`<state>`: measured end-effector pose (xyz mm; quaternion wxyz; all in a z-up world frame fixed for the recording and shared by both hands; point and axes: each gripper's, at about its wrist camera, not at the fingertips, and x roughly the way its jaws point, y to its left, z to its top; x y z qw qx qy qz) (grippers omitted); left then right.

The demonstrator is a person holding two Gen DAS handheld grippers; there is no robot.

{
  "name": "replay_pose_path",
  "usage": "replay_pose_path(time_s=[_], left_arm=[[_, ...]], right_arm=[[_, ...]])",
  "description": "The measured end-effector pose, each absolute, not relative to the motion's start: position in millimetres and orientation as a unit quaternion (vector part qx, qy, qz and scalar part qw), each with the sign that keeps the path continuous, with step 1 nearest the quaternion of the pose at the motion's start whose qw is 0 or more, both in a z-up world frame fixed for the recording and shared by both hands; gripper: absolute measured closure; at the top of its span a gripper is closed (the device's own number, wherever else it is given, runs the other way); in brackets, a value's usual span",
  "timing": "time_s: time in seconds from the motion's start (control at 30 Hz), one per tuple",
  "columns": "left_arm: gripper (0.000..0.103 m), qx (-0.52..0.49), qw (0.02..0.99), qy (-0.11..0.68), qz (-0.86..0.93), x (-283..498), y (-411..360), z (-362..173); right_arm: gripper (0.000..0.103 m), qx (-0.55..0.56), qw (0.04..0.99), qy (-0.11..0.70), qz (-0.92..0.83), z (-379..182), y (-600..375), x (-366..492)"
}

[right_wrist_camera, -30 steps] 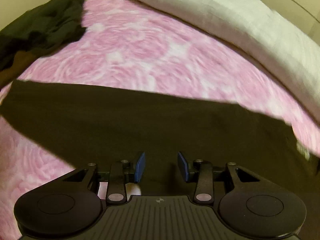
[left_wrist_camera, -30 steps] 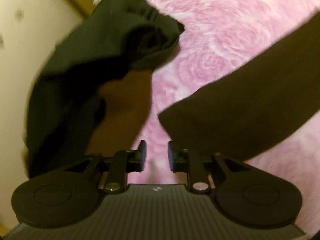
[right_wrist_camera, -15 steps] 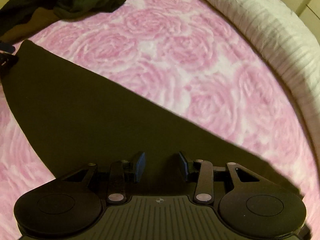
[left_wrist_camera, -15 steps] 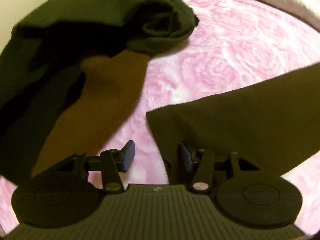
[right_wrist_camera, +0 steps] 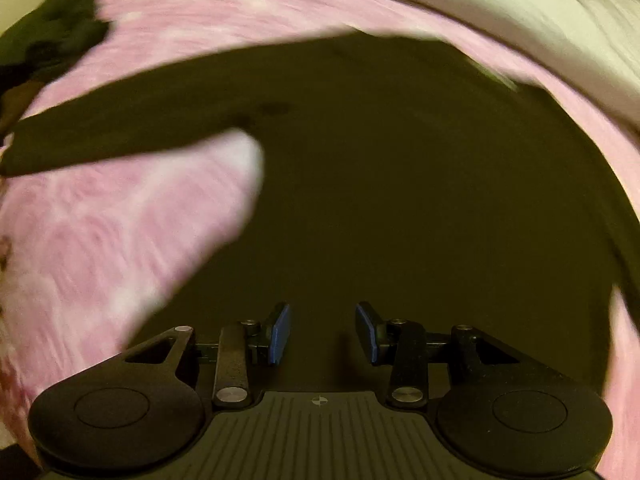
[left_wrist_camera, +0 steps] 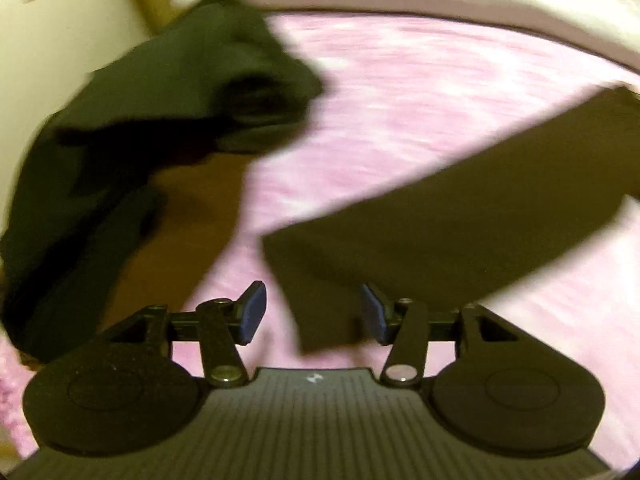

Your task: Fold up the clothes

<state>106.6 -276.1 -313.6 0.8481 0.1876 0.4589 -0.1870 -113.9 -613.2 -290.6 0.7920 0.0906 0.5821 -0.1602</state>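
Your left claw [left_wrist_camera: 310,312] is spread wide, and a corner of the dark olive garment [left_wrist_camera: 460,224] hangs down between its pads, nearer the right one — whether cloth touches that pad, the blur hides. The garment stretches away up and to the right over the pink rose-patterned bedspread [left_wrist_camera: 400,92]. A heap of dark clothes [left_wrist_camera: 160,112] lies to the left, well apart from the claw.

Your right claw [right_wrist_camera: 322,332] is spread too, gripping nothing — the garment [right_wrist_camera: 400,200] lies flat just beyond and beneath its tips. A white pillow [right_wrist_camera: 520,12] borders the far edge.
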Motion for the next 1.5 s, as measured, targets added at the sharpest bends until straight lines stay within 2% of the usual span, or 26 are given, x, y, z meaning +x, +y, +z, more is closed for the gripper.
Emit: replay_pose_path(time_s=[0.2, 0.3, 0.53, 0.73, 0.9, 0.93, 0.97, 1.0, 1.03, 1.07, 1.27, 1.4, 1.47, 1.5], left_arm=[[0.055, 0.161, 0.765, 0.515, -0.352, -1, -327, -317], [0.055, 0.186, 0.714, 0.534, -0.412, -63, -361, -329], [0.055, 0.242, 0.684, 0.544, -0.421, -153, -409, -352], [0.056, 0.270, 0.697, 0.550, -0.371, -171, -426, -364], [0.059, 0.246, 0.700, 0.567, -0.357, -170, -433, -367], [0.064, 0.249, 0.700, 0.566, -0.357, -172, -435, -369], [0.069, 0.252, 0.701, 0.564, -0.356, -173, -437, -370], [0.081, 0.255, 0.700, 0.563, -0.357, -175, -438, -370], [0.099, 0.257, 0.699, 0.563, -0.358, -177, -436, -370], [0.102, 0.258, 0.698, 0.562, -0.360, -178, -435, -369], [0.102, 0.269, 0.692, 0.559, -0.369, -189, -427, -366], [0.102, 0.273, 0.689, 0.559, -0.372, -194, -423, -365], [0.100, 0.270, 0.691, 0.565, -0.363, -191, -425, -364], [0.095, 0.269, 0.691, 0.567, -0.358, -190, -425, -362]], right_arm=[[0.063, 0.184, 0.759, 0.562, -0.272, -270, -666, -246], [0.063, 0.225, 0.745, 0.546, -0.310, -267, -692, -309], [0.063, 0.254, 0.754, 0.535, -0.285, -285, -726, -414], [0.063, 0.288, 0.761, 0.523, -0.253, -307, -743, -448], [0.063, 0.336, 0.765, 0.499, -0.230, -320, -746, -460], [0.065, 0.338, 0.764, 0.499, -0.229, -320, -745, -459], [0.090, 0.340, 0.763, 0.500, -0.228, -320, -744, -458], [0.096, 0.341, 0.762, 0.502, -0.227, -320, -743, -457], [0.096, 0.336, 0.760, 0.508, -0.227, -318, -743, -454], [0.097, 0.329, 0.758, 0.516, -0.226, -316, -743, -451], [0.098, 0.289, 0.744, 0.553, -0.239, -288, -749, -479], [0.097, 0.261, 0.737, 0.576, -0.239, -297, -739, -475], [0.097, 0.264, 0.729, 0.584, -0.241, -302, -734, -468], [0.096, 0.261, 0.725, 0.589, -0.243, -302, -732, -466]])
